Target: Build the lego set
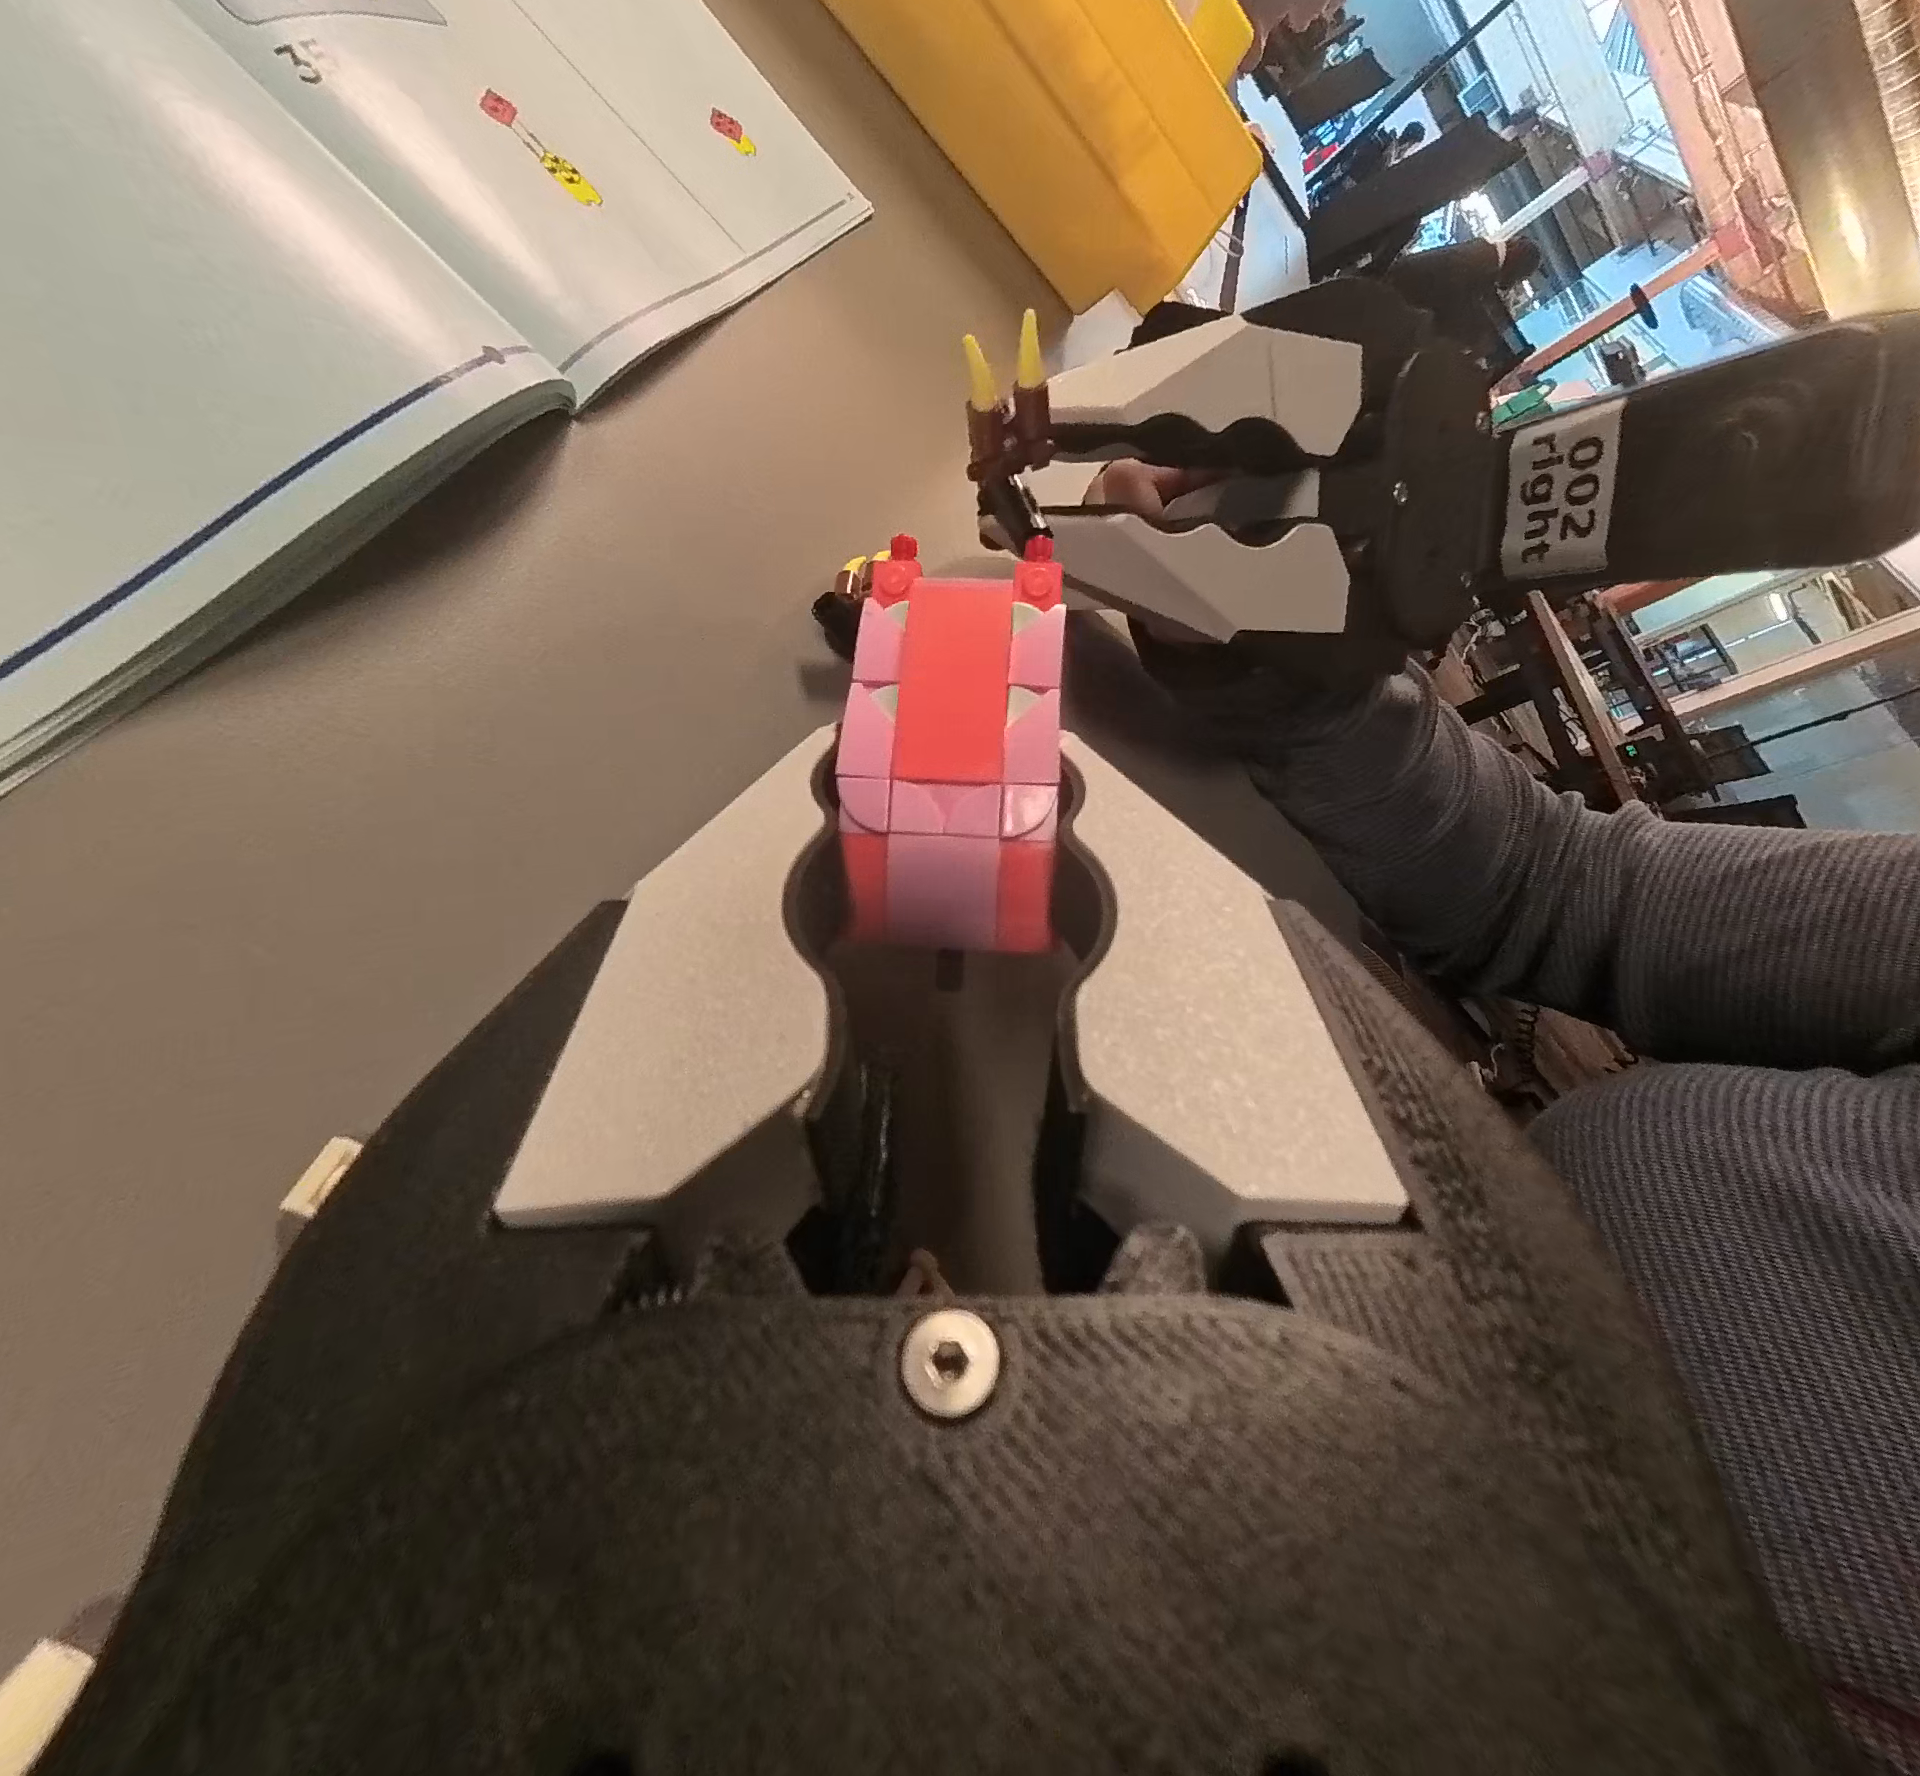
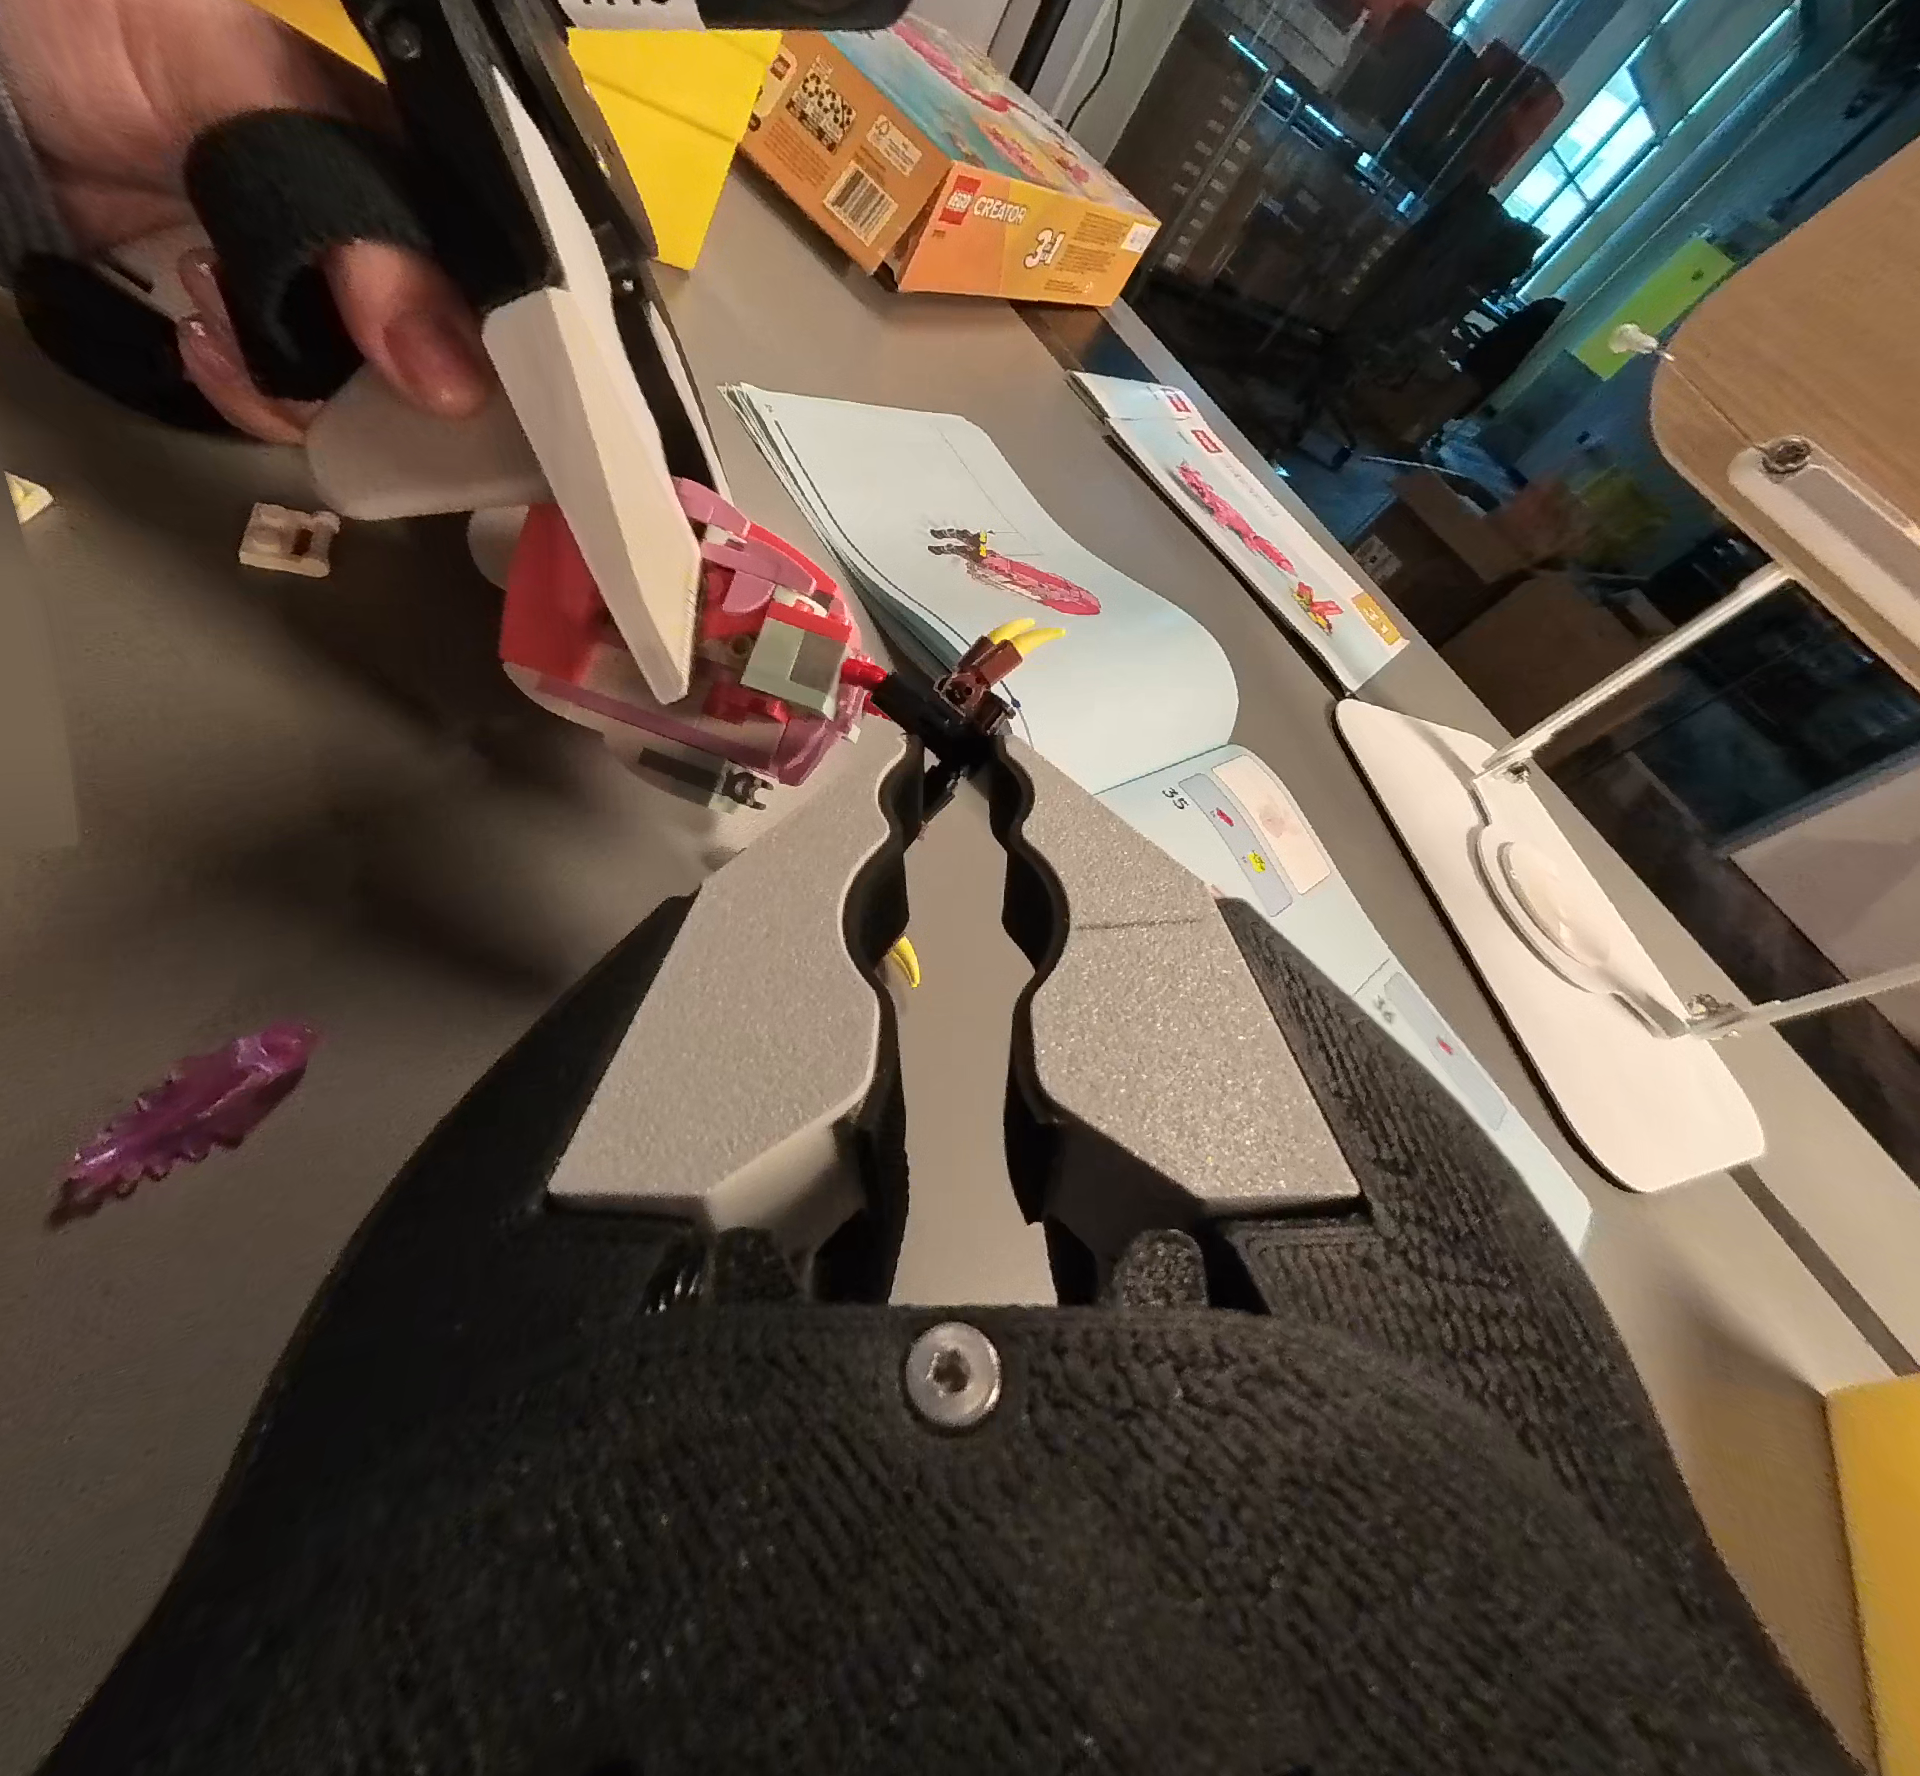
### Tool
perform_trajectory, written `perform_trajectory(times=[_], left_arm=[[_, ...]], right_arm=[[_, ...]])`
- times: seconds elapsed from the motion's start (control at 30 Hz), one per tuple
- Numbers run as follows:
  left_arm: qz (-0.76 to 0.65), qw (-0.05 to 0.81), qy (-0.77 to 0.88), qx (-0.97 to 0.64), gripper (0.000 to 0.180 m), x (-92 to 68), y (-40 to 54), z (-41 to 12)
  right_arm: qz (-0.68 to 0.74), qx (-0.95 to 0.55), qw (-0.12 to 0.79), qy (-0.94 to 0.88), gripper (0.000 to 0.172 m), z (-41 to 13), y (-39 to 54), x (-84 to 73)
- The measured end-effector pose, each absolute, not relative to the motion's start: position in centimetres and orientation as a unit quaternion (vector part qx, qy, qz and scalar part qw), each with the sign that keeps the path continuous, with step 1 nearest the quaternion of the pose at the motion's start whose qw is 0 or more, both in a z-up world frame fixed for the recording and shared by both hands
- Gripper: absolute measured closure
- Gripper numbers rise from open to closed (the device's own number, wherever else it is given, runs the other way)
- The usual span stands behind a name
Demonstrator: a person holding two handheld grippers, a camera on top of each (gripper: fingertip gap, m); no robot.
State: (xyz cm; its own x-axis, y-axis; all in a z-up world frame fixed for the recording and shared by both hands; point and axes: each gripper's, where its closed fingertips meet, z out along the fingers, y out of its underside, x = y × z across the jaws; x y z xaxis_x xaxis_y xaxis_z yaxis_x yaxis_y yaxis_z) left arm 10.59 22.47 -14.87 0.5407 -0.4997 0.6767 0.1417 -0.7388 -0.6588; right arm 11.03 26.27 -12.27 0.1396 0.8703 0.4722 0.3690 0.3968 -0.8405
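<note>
- Left wrist view: left claw (image 1: 951, 822) clamped on a pink-and-red brick build (image 1: 951, 718), both grey fingers pressed against its flanks, lifted clear of the grey counter (image 1: 312, 843).
- Build blocky and stepped: smooth red strip down the middle, pink tiles either side with small pale triangular insets, two red studded pegs sticking out at the far end.
- Right wrist view: same build (image 2: 665, 646) seen from the side, showing a red core, pink plates, a grey-green tile near the front and a small black clip underneath.
- Right claw (image 2: 961, 750) nipped shut on a small black-and-brown piece (image 2: 971, 687) carrying two curved yellow horns, held at the very fingertips just beside the red pegs of the build; contact between the two unclear.
- Open instruction booklet (image 2: 1039, 583) flat on the counter behind the claws, a second booklet (image 2: 1247, 521) nearer the far edge.
- Orange toy box (image 2: 935, 178) and yellow bin (image 1: 1018, 53) toward the far edge.
- Translucent purple piece (image 2: 187, 1113) and a small cream piece (image 2: 286, 537) loose on the counter.
</note>
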Motion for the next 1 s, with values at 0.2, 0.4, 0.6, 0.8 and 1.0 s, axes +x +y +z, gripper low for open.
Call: perform_trajectory(times=[0.2,0.4,0.6,0.8,1.0], left_arm=[[-0.468,0.343,0.111,-0.807,0.147,10.6,22.5,-14.8],[-0.476,0.339,0.11,-0.804,0.147,10.7,22.4,-14.8],[-0.493,0.334,0.105,-0.796,0.147,10.7,22.2,-14.4],[-0.5,0.328,0.102,-0.795,0.147,10.7,22.1,-14.4],[-0.497,0.329,0.111,-0.795,0.147,10.9,22.0,-14.5]], right_arm=[[0.188,-0.482,0.583,-0.627,0.162,-12.1,26.3,11.1],[0.097,-0.42,0.627,-0.649,0.161,-11.5,26.2,11.2],[0.013,-0.357,0.662,-0.659,0.161,-10.7,25.9,11.2],[-0.041,-0.32,0.673,-0.666,0.162,-10.5,25.7,11.2],[-0.063,-0.306,0.67,-0.674,0.162,-10.6,25.6,11.2]])
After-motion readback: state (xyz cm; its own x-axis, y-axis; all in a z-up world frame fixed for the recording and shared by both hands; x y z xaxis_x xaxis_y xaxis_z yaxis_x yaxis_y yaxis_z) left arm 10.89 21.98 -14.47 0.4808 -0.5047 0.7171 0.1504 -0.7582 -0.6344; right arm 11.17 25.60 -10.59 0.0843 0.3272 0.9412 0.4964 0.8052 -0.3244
